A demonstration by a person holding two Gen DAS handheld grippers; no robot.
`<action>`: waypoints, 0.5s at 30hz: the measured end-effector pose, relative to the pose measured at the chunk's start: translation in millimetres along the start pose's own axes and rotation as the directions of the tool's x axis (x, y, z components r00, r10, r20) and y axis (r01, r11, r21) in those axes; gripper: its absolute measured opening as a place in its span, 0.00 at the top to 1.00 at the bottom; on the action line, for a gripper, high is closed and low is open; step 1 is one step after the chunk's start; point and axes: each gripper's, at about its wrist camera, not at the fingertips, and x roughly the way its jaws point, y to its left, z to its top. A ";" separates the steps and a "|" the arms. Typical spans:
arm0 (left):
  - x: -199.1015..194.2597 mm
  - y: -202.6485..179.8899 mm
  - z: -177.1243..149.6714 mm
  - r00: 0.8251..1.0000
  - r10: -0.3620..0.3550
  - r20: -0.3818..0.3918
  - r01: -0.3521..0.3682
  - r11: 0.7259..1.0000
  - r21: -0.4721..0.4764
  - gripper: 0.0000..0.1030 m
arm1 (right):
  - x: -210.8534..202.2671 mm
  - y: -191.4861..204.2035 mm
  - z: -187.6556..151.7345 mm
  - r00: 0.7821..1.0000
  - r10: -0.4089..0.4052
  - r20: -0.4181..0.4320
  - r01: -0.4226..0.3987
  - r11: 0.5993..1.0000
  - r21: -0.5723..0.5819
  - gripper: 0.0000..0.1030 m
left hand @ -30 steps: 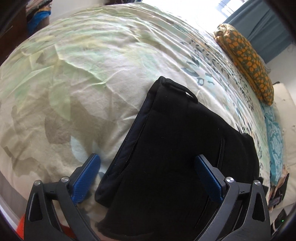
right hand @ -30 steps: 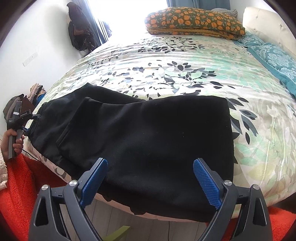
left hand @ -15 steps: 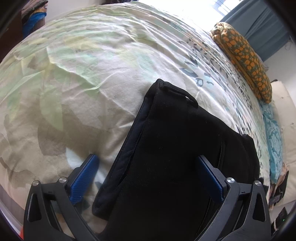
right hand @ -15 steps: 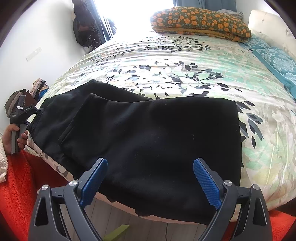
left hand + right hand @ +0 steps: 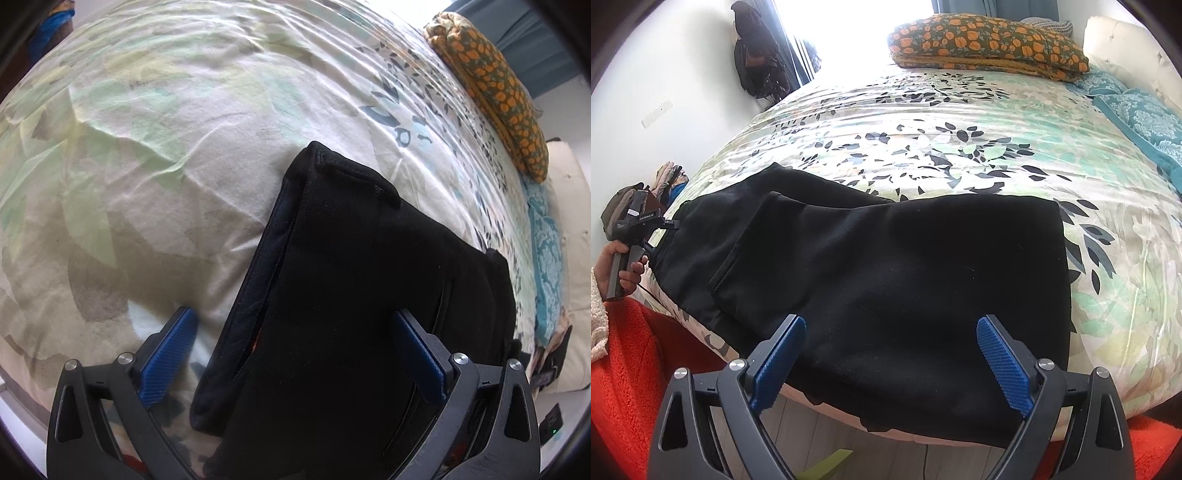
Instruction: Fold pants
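Black pants (image 5: 894, 266) lie folded lengthwise along the near edge of the bed, waistband end to the left, leg ends to the right. My right gripper (image 5: 892, 363) is open and empty, its blue pads just above the pants' near edge. My left gripper (image 5: 295, 354) is open over the waistband end of the pants (image 5: 351, 295), one pad on the bedspread side, one over the black cloth. The left gripper also shows in the right wrist view (image 5: 665, 223), held in a hand at the pants' left end.
The floral bedspread (image 5: 960, 122) covers the bed. An orange patterned folded blanket (image 5: 986, 48) lies at the far side, teal pillows (image 5: 1137, 114) at the right. Dark bags (image 5: 757, 51) hang by the window. Orange fleece (image 5: 624, 369) is at the near left.
Both grippers have moved in closer to the pants. The left has lowered toward the waistband end. Both stay open.
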 end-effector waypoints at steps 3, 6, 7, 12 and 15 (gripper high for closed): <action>0.9 0.7 0.3 1.000 -0.002 -0.012 0.002 1.000 0.002 0.00 | 0.8 0.9 0.5 1.000 0.003 0.000 -0.003 1.000 0.000 0.09; 0.1 1.6 -1.8 1.000 -0.005 0.002 0.005 1.000 0.012 0.00 | 1.2 1.5 0.8 1.000 0.005 -0.001 -0.005 1.000 -0.001 0.09; 0.0 2.0 -2.2 1.000 -0.006 0.005 0.006 1.000 0.012 0.00 | 1.2 1.6 0.9 1.000 0.005 0.000 -0.005 1.000 0.000 0.09; -1.4 0.4 -1.4 1.000 0.005 -0.001 -0.005 1.000 0.015 0.00 | 1.4 1.2 1.0 1.000 0.006 -0.002 -0.006 1.000 0.004 0.09; -10.0 -8.5 -3.8 0.999 -0.037 0.011 0.036 0.998 0.044 0.36 | 0.3 -0.7 1.3 1.000 0.005 0.001 -0.005 1.000 0.014 0.09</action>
